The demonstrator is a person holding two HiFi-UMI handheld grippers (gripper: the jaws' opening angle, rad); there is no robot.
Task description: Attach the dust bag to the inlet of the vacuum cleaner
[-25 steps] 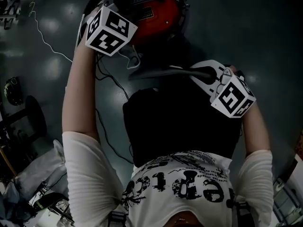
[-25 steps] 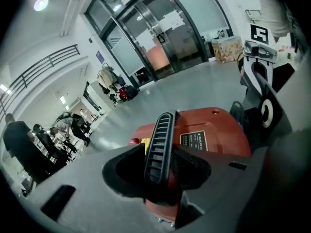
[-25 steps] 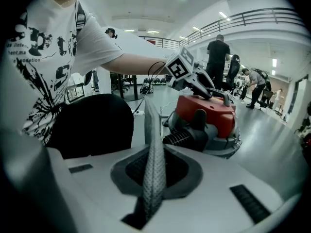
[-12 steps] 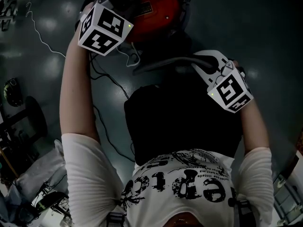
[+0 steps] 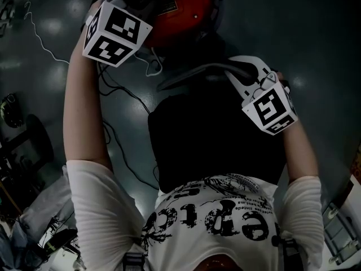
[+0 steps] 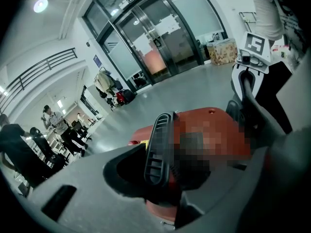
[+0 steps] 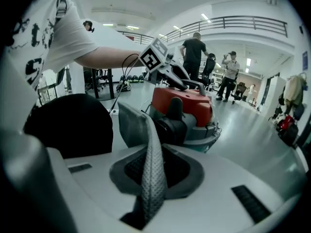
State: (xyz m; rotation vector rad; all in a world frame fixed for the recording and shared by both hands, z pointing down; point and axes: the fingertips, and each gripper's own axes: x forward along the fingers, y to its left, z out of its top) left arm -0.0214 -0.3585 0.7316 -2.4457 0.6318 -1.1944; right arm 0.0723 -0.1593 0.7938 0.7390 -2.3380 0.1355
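Left tool (image 6: 160, 166) clamps the vacuum handle (image 6: 158, 142), right tool (image 7: 153, 181) with jaws opening on the dust bag (image 7: 133, 125): looks soft, light cloth, probably best pinched by its edge.

At my eleven o'clock a thin white cord (image 5: 40, 38) snakes over the glossy grey floor (image 5: 316, 44), while glass doors (image 6: 160, 38), a cardboard box (image 6: 221, 50) and standing people (image 7: 195, 50) ring the hall.

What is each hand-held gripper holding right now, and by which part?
Left hand-held gripper clamps the vacuum cleaner's black top handle. Right hand-held gripper, jaws opening, pinches the dust bag's grey edge strip.
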